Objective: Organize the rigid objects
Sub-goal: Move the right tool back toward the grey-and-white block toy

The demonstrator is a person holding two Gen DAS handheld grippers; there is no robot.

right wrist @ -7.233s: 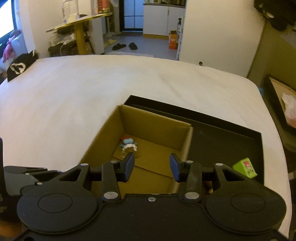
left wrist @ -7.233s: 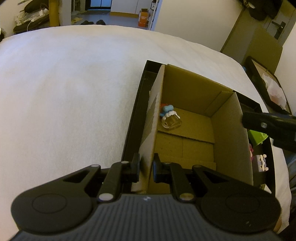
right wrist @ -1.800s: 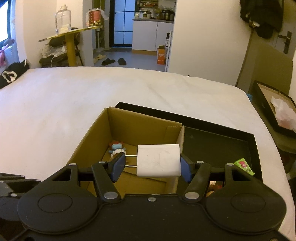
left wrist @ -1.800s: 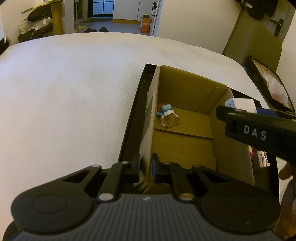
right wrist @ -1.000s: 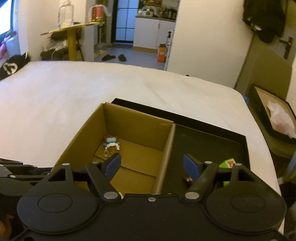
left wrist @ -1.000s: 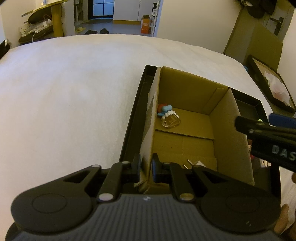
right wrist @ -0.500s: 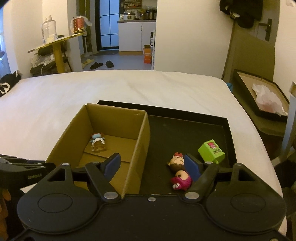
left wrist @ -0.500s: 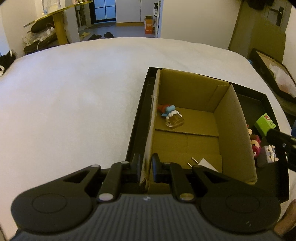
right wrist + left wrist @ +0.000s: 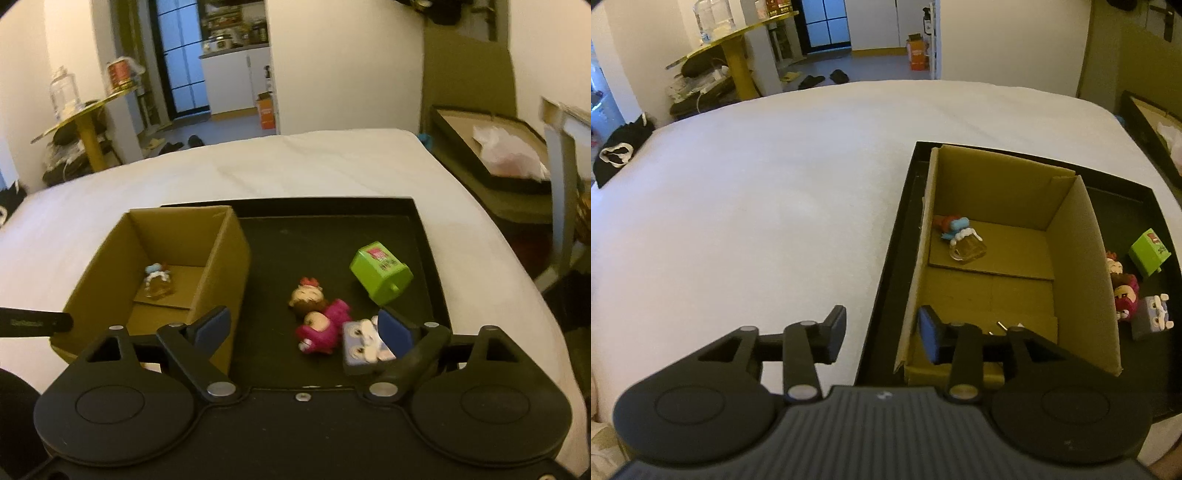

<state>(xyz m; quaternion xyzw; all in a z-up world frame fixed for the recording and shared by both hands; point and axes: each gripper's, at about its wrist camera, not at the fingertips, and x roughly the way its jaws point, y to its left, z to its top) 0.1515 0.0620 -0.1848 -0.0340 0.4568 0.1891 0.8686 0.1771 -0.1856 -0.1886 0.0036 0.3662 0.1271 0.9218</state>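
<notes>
left gripper (image 9: 882, 332): jaws apart, empty, straddling near-left wall of brown cardboard box (image 9: 1086, 266) | right gripper (image 9: 304, 326): jaws wide, empty, over black tray (image 9: 325, 236) | tray floor: green cube (image 9: 380, 273), two dolls, grey-blue block figure (image 9: 362, 347) | box: small amber bottle (image 9: 967, 248)

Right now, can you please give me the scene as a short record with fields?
surface: white bed
tray: black tray on the bed
box: cardboard box in the tray's left part
in box: small figure, white plug
in tray beside box: green block, two dolls, grey cube
left gripper: open, empty
right gripper: open, empty
</notes>
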